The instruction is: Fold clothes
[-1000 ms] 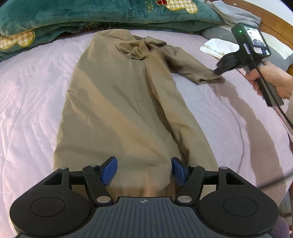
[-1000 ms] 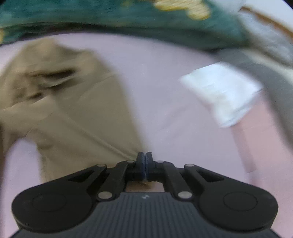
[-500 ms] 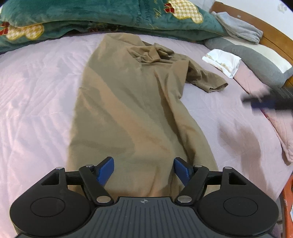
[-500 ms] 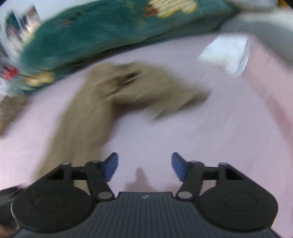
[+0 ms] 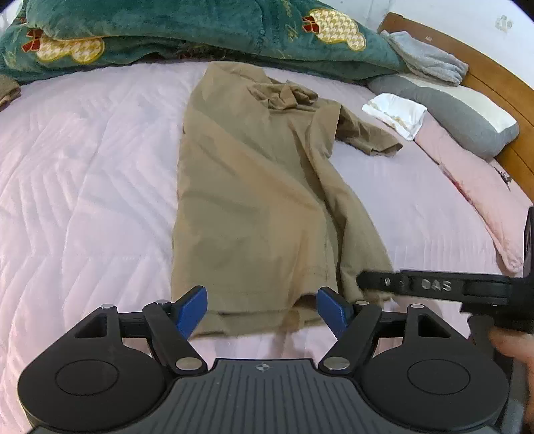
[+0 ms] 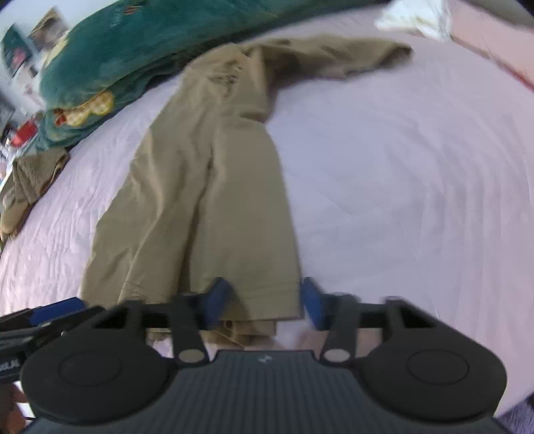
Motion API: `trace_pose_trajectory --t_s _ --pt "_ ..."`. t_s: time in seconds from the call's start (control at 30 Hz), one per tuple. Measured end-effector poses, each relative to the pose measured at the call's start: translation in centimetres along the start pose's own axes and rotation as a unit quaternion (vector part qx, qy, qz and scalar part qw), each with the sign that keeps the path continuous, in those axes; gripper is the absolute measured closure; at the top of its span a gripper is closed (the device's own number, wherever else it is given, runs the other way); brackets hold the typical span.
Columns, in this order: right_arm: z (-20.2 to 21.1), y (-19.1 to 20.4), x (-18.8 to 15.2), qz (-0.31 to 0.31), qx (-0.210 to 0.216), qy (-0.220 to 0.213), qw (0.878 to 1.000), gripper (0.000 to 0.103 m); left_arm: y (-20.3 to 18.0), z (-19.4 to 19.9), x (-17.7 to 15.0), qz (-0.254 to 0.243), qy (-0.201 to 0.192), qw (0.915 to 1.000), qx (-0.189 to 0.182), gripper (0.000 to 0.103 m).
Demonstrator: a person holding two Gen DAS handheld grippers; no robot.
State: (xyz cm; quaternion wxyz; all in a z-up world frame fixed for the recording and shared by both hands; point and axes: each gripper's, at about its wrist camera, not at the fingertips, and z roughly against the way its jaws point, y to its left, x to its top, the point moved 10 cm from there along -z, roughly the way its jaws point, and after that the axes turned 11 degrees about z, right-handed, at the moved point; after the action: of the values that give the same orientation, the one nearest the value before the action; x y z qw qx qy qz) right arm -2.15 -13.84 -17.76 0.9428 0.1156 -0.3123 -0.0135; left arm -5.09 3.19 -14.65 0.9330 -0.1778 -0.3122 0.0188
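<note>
A tan shirt [image 5: 253, 187] lies lengthwise on the pink bedspread [image 5: 83, 187], folded in along its left side, one short sleeve [image 5: 370, 137] sticking out to the right. My left gripper [image 5: 262, 308] is open just above the near hem. The right gripper [image 6: 263, 302] is also open, its blue pads either side of the hem's right corner. From the left wrist view the right gripper [image 5: 440, 287] comes in from the right at that corner. The shirt [image 6: 207, 173] looks slightly blurred in the right wrist view.
A green plush blanket [image 5: 200, 30] is heaped along the far edge. A folded white cloth [image 5: 397, 113], grey pillow [image 5: 457, 110] and pink bedding [image 5: 477, 187] lie to the right by the wooden headboard [image 5: 494, 80]. Another brown garment [image 6: 30, 180] sits far left.
The right gripper let go of the sleeve, opened, and swung down to the shirt's near right hem corner. The sleeve now lies flat. My left gripper stayed open at the hem.
</note>
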Motion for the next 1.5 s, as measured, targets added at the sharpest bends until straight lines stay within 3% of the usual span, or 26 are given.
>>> trace_pose_trajectory --t_s 0.1,0.23,0.37,0.43,0.63,0.77,0.93,1.03,1.13,1.27,1.33,1.43,1.5 --pt "-0.5 0.2 0.2 0.021 -0.008 -0.005 1.000 0.094 0.0 0.3 -0.1 -0.006 -0.003 1.0000 0.001 0.029" --pt "1.3 -0.5 0.5 0.051 -0.033 -0.029 0.998 0.097 -0.8 0.6 0.4 -0.020 -0.013 0.9997 0.000 0.029" --pt "4.8 -5.0 1.6 0.089 -0.140 -0.045 0.985 0.098 -2.2 0.1 0.2 -0.044 -0.010 0.9990 -0.005 0.028" --pt "6.2 -7.7 1.8 0.069 -0.166 -0.042 0.983 0.098 -3.2 -0.3 0.0 -0.056 -0.006 0.9984 -0.010 0.028" --pt "5.2 -10.0 1.7 0.027 -0.160 -0.017 0.987 0.097 -6.4 -0.8 0.2 -0.094 -0.008 0.9952 -0.027 0.028" --pt "4.5 -10.4 2.2 0.013 -0.153 -0.011 0.988 0.087 -8.7 -1.2 1.2 -0.114 -0.026 0.9926 -0.032 0.028" --pt "3.6 -11.0 3.6 0.007 -0.161 -0.011 0.987 0.077 -10.9 -4.5 2.2 -0.139 -0.036 0.9896 0.000 0.028" --pt "2.8 -11.8 3.3 -0.007 -0.150 -0.004 0.989 0.066 -10.9 -7.1 1.7 -0.152 -0.013 0.9879 0.030 0.029" --pt "2.5 -11.5 2.7 -0.020 -0.127 -0.007 0.992 0.065 -9.7 -8.4 0.9 -0.138 0.003 0.9897 0.037 0.038" --pt "2.8 -10.7 2.1 -0.010 -0.118 -0.015 0.993 0.064 -8.7 -7.8 1.3 -0.130 -0.025 0.9907 0.032 0.086" --pt "3.4 -10.6 2.0 -0.003 -0.115 -0.020 0.993 0.063 -7.7 -7.4 2.1 -0.088 -0.024 0.9958 0.013 0.094" --pt "2.9 -9.6 2.7 0.006 -0.108 -0.019 0.994 0.061 -6.5 -6.7 2.8 -0.068 -0.028 0.9973 0.004 0.096" --pt "3.3 -8.8 3.9 0.004 -0.094 -0.043 0.995 0.061 -5.5 -6.0 3.3 -0.052 -0.033 0.9981 -0.007 0.096"
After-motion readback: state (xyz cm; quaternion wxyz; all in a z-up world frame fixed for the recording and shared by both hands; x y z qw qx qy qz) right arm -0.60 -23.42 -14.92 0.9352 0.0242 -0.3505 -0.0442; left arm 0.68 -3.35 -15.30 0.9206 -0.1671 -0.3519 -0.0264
